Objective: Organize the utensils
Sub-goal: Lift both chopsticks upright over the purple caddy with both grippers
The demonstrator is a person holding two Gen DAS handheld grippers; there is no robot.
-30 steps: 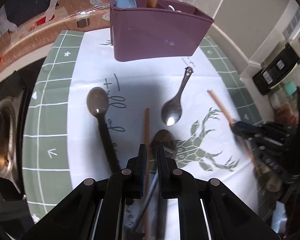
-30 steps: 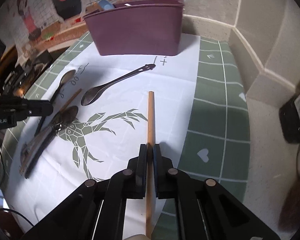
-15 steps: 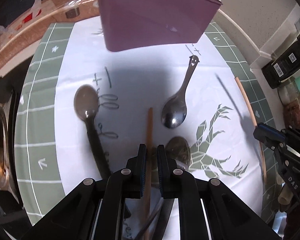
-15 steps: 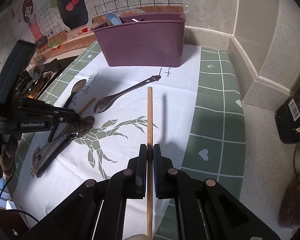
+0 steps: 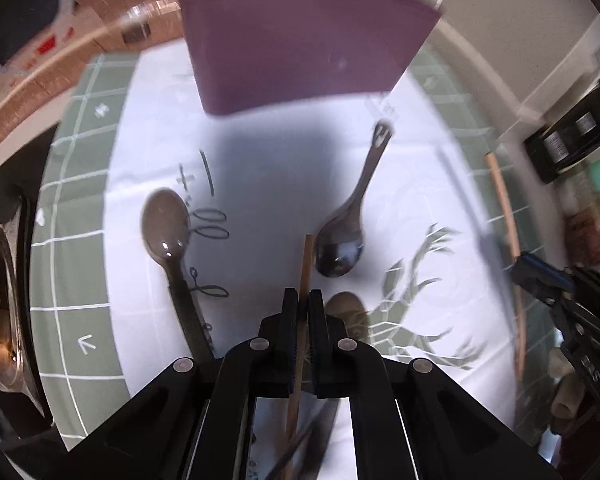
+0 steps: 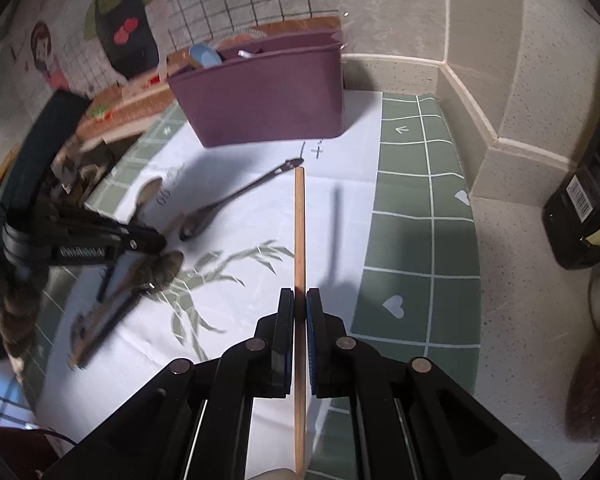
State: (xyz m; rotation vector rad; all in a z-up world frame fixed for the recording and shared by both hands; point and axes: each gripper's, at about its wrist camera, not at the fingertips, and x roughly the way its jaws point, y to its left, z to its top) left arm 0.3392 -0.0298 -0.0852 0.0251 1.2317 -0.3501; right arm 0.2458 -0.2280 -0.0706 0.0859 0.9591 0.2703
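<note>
While each gripper, left [image 5: 304,306] and right [image 6: 296,306], clamps one wooden chopstick [image 6: 299,232], both need steady, level carries toward the purple caddy [image 6: 268,96] at upper centre.

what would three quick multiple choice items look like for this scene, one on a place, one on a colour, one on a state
1. Where does the metal spoon lie?
A. inside the organizer
B. on the white cloth in front of the organizer
C. on the speckled counter

2. What colour is the organizer?
A. purple
B. yellow
C. white

3. What is the right gripper doing?
A. open over the cloth
B. shut on a spoon
C. shut on a wooden chopstick

Answers:
1 B, its bowl and handle rest flat on the white cloth, short of the organizer's front wall.
2 A, the walls read purple in both wrist views.
3 C, the jaws press either side of the wooden chopstick, which sticks out ahead of them; the left gripper holds a second chopstick the same way.
</note>
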